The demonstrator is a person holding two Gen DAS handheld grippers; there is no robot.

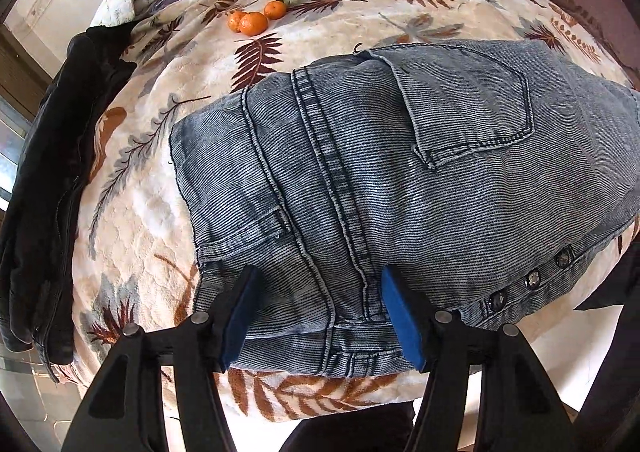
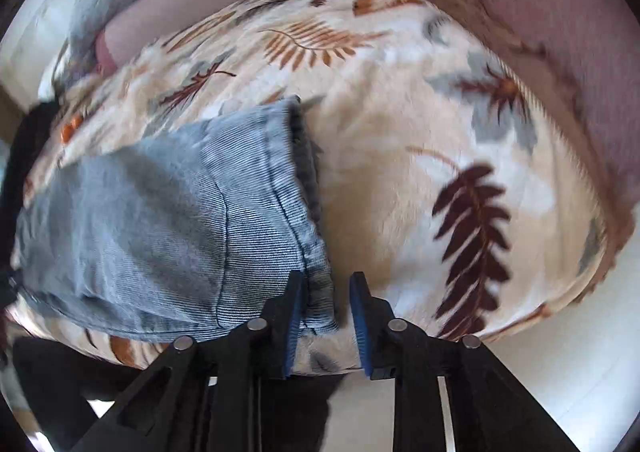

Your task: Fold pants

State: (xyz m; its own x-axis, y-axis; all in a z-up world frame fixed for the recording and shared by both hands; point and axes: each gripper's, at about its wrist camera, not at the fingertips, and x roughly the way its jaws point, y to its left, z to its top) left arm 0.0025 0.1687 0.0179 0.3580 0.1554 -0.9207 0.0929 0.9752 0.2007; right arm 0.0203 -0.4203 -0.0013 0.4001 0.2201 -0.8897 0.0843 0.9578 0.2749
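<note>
Both grippers stand open over the near edge of the pants, holding nothing.

The left gripper [image 1: 320, 312] straddles the waistband; the right gripper [image 2: 326, 316] brackets a hem corner of the pants [image 1: 380, 171] on the leaf blanket [image 1: 160, 191]. I'd close deep, catching every layer. The right view is blurred; layers beneath are hidden.

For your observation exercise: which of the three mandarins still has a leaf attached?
The mandarin farthest back, set slightly apart; the other two touch, leafless.
</note>
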